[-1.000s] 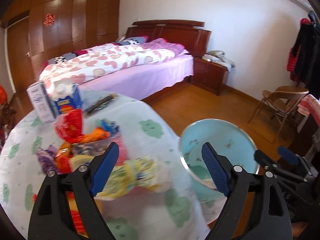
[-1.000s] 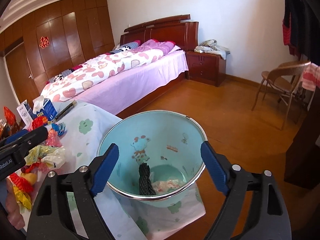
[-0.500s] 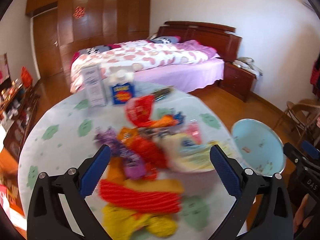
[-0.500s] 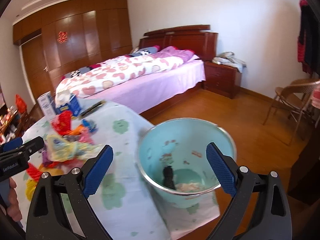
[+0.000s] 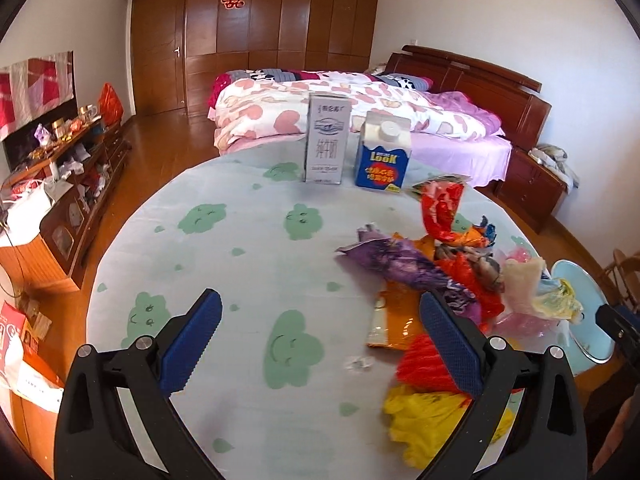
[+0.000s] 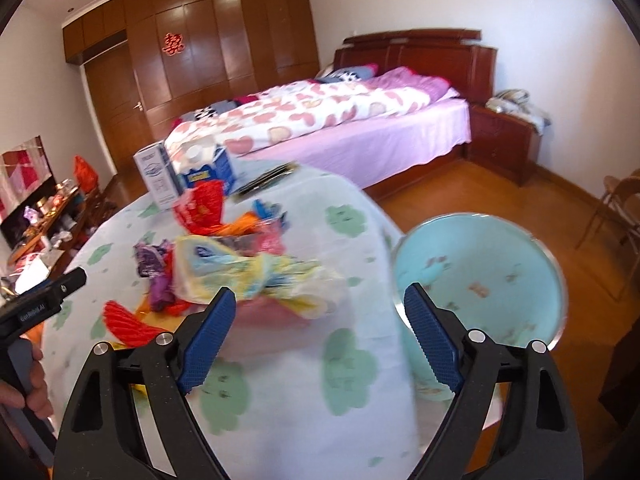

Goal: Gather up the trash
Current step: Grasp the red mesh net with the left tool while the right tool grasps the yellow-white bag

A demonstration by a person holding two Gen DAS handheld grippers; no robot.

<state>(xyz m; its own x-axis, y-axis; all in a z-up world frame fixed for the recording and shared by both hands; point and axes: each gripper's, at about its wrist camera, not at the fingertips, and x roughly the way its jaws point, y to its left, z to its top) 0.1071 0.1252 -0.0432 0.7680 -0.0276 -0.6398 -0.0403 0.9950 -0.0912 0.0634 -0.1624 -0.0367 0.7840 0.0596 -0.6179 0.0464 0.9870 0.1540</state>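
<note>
A heap of crumpled wrappers lies on the round table (image 5: 240,248): a purple one (image 5: 396,260), a red one (image 5: 440,208), an orange packet (image 5: 394,320), a yellow bag (image 5: 432,420) and a pale bag (image 5: 536,284). My left gripper (image 5: 319,304) hangs open over bare cloth, left of the heap, with nothing between its fingers. The light blue bin (image 6: 480,272) stands beside the table's edge. My right gripper (image 6: 320,294) is over that edge, its jaws closing on nothing. The pale bag (image 6: 248,276) lies just beyond it, the bin to its right.
A white carton (image 5: 325,144) and a blue carton (image 5: 382,156) stand upright at the table's far side. Behind them is a bed (image 5: 360,108) with a nightstand (image 6: 504,140). A cluttered low cabinet (image 5: 72,184) runs along the left wall. A chair (image 6: 620,208) stands far right.
Both views have swung left, away from the bin and onto the table. The left gripper's jaws have widened and passed from the heap's right side to its left. The bin's inside has left the right view's centre.
</note>
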